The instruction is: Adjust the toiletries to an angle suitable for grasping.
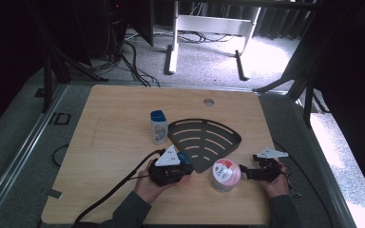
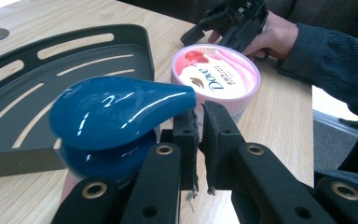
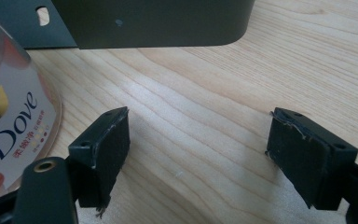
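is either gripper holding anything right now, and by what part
Nothing is held. The left gripper is nearly shut on air beside the blue pump head; the right gripper stands open over bare table beside the Dove jar.

Pale wood-grain tabletop (image 1: 104,142) with fine brown streaks. Dark grey, fan-shaped slotted metal tray (image 1: 204,137), wood showing through the slots. Round pink plastic tub (image 1: 224,175) with a white and pink lid, red fruit print, and "Dove" in dark blue letters with a gold mark. Glossy deep-blue teardrop-shaped bottle cap (image 2: 116,116), bright white highlights across it. Small white bottle with a blue cap and pale blue label (image 1: 158,126). Matte black jaws on the left gripper (image 2: 200,140) and the right gripper (image 3: 198,154). Light grey three-cornered plates on top. Dark grey ribbed sleeve (image 2: 331,56).
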`<move>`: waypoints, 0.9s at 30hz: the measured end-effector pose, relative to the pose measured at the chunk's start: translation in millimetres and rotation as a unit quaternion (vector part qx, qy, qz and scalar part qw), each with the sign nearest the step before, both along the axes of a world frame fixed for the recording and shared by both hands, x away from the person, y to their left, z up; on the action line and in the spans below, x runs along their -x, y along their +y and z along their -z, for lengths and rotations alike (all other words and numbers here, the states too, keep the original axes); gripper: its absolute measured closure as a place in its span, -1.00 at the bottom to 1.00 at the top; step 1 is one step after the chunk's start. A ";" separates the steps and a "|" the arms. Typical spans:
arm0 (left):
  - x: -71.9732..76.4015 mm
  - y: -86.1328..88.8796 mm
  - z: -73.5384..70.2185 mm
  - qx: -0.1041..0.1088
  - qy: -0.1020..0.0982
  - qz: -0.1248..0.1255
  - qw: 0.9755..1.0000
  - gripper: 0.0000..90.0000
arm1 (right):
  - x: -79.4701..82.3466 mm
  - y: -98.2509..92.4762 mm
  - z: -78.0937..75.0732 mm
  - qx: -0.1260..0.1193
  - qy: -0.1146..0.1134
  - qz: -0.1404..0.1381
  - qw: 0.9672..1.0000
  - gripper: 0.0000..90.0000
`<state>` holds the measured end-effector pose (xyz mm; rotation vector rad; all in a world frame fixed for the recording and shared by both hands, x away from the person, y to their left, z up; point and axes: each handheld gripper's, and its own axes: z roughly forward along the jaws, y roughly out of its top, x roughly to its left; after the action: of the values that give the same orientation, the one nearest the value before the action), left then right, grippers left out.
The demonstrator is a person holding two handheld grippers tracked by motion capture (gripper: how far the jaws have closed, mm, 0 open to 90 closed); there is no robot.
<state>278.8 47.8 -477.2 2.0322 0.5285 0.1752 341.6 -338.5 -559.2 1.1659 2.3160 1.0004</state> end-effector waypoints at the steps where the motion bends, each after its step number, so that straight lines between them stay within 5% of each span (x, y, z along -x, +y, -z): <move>1: -0.9 -2.1 1.1 -0.004 -0.001 -0.001 1.000 0.87 | 0.0 0.0 0.0 0.000 0.000 0.000 1.000 -0.54; 27: -5.8 -4.5 7.2 -0.034 -0.007 -0.018 0.999 0.94 | 0.0 0.0 0.0 0.000 0.000 0.000 1.000 -0.54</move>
<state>284.6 43.3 -484.3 2.0872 0.5583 0.2316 341.6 -338.5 -559.2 1.1651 2.3163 1.0001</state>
